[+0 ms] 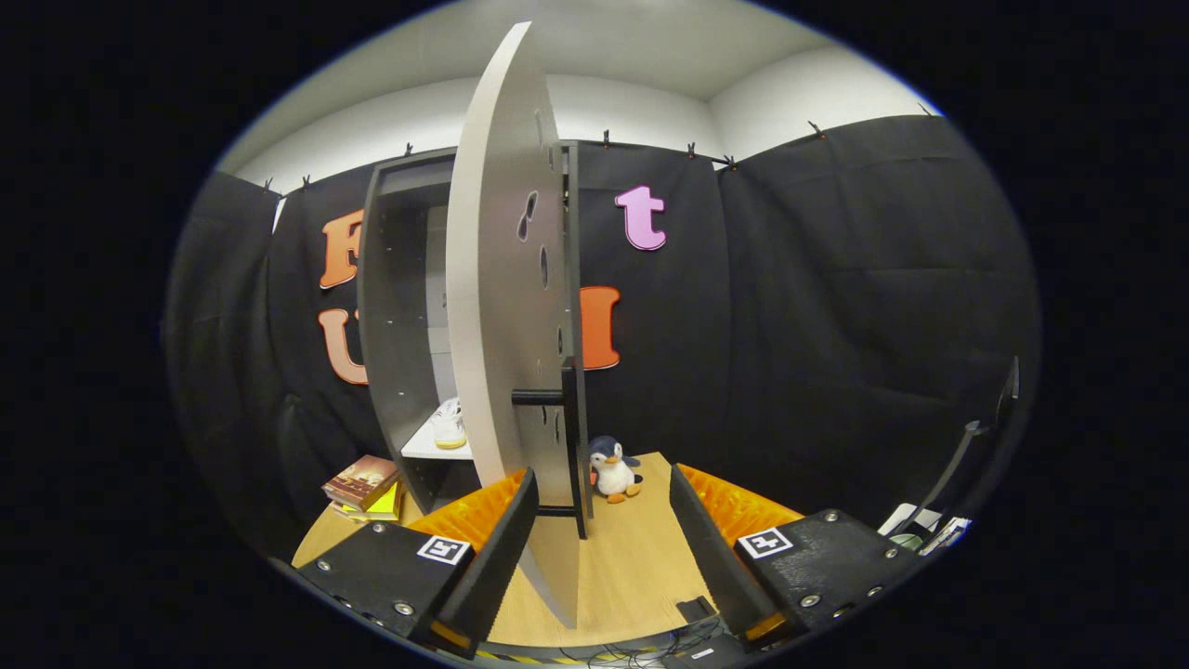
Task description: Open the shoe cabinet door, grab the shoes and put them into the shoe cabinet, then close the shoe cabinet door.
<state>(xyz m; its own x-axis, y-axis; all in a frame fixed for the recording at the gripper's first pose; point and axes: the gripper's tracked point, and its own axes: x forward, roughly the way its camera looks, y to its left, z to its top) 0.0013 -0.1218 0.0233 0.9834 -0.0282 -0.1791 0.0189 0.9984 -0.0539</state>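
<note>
Your tool (599,534) is spread wide, pinching nothing — the cabinet door (506,307) stands edge-on between its fingers, and the shoe (450,425) already sits on the shelf (429,450) inside. Shove too hard and you'll likely slam it, or the black handle (557,398) could snag your right finger (711,544) — the penguin toy (613,467) sits near too.

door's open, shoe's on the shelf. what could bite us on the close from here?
1. The gripper is open with the door edge between its fingers, nearer the left one; a sideways push could slip off.
2. The penguin toy sits by the door's handle side and may get bumped.
3. The white shoe sits near the shelf front; the door might catch it.
</note>
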